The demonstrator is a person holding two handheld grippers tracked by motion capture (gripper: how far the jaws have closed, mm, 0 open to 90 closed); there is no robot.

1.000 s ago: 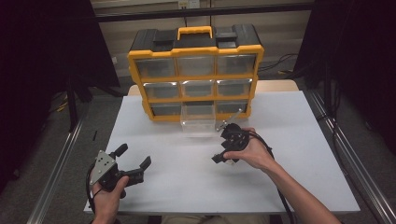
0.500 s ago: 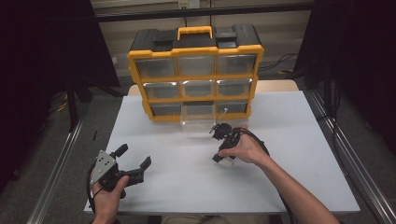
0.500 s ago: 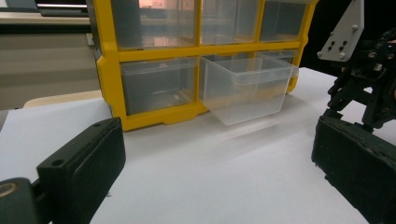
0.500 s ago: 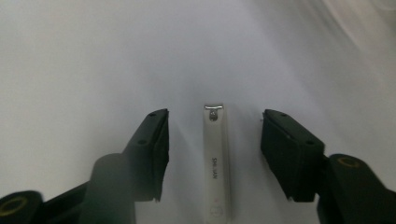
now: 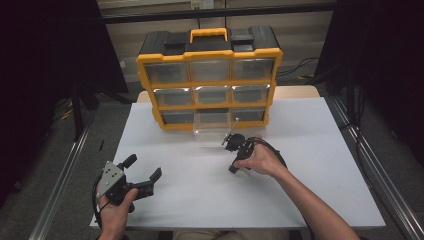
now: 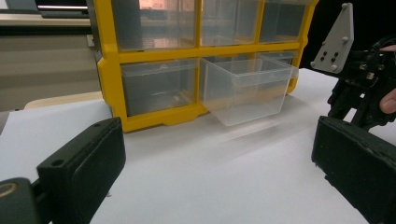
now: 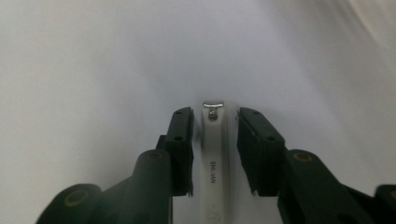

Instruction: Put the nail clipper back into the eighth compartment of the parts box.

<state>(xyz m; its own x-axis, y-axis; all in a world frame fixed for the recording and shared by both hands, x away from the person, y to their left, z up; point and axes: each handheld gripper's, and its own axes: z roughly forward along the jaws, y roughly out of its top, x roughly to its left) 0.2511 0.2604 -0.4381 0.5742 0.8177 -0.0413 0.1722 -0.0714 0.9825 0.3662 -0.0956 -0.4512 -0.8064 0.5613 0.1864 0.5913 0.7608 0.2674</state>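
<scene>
while the left hand-held gripper (image 5: 142, 181) waits near the front edge of the white surface (image 5: 310, 150), jaws spread wide and holding nothing, the right hand-held gripper (image 7: 215, 154) is down over a nail clipper (image 7: 213, 154) lying flat. its jaws sit narrow on either side of the metal with slim gaps showing, not clamped as far as i can tell. to do this well: keep the clipper centred, close square across its width, lift straight. beyond, a clear drawer (image 5: 212, 126) stands pulled out of the yellow organizer (image 5: 210, 55), a likely home for it.
</scene>
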